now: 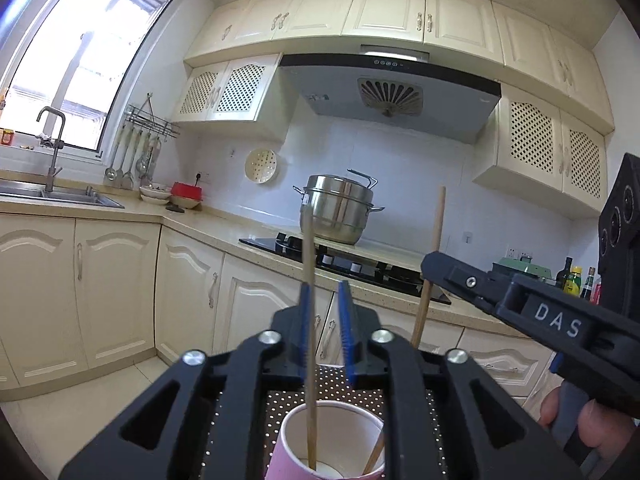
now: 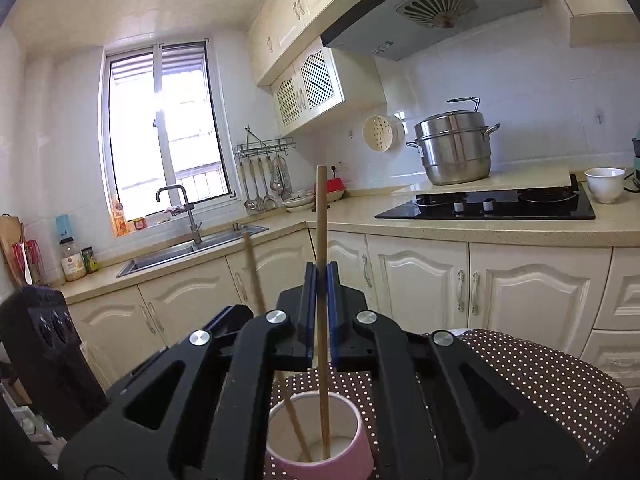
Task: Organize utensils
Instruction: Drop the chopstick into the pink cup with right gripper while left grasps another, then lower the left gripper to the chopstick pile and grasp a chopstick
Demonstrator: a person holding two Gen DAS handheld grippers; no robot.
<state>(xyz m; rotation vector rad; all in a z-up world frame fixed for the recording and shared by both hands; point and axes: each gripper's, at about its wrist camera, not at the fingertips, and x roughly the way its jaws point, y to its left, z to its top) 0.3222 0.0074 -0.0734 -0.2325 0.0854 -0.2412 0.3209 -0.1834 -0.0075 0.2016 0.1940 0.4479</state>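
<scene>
Two chopsticks (image 2: 322, 280) inside cup (image 2: 352, 424) rim, right claw (image 2: 321, 276) clamped, left claw (image 1: 325, 292) parted

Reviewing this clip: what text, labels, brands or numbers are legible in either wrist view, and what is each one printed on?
"DAS": white letters on the black body of the right gripper, seen in the left wrist view.
Control symbols on the grey range hood: too small to read.
Sticker on the hood's glass: blurred.
Labels on the dark sauce bottles at the counter's end: unreadable.
Label on the clear jar beside the steel sink: blurred.
Orange packet on the windowsill: unreadable.
</scene>
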